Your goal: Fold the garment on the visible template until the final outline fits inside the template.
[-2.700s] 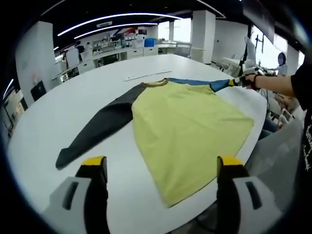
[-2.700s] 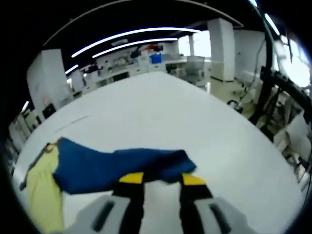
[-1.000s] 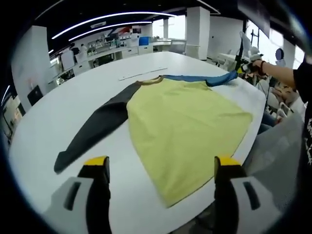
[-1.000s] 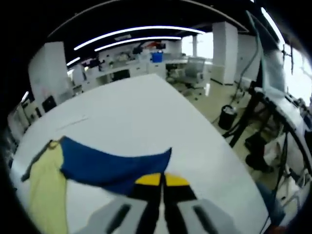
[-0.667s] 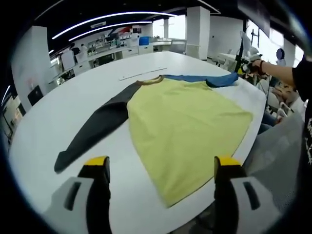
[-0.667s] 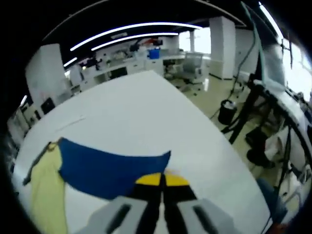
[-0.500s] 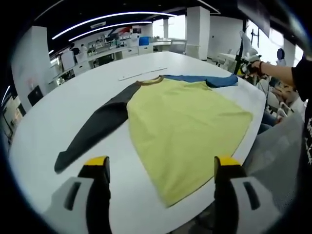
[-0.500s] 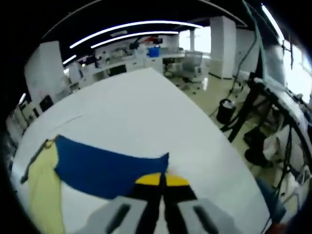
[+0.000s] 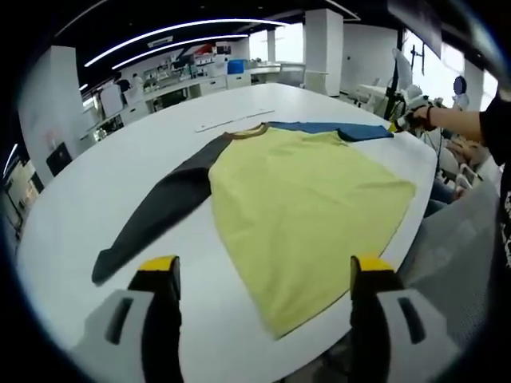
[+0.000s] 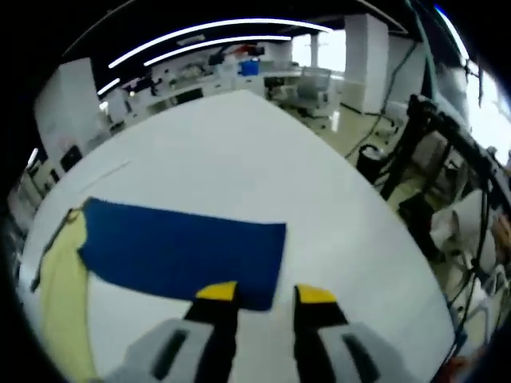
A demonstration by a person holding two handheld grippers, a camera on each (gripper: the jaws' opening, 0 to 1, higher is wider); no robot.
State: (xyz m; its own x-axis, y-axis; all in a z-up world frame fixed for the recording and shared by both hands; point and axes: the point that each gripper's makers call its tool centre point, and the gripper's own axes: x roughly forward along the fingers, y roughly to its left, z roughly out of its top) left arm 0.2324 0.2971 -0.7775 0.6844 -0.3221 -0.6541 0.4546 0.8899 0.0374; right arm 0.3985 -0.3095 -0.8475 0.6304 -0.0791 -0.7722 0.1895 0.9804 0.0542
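1. The left gripper [image 9: 261,275] is built with two light grey jaws, and each jaw is tipped with a yellow pad over a black inner face.
2. The same colours are seen on the right gripper [image 10: 265,297]: grey bodies, black inner sides, yellow tips.
3. A black short sleeve [image 9: 495,128] is worn by the person.
4. A dark band is worn at the wrist [image 9: 429,116].

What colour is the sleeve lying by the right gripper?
Blue sleeve, clearest in the right gripper view.

No readable text or labels.
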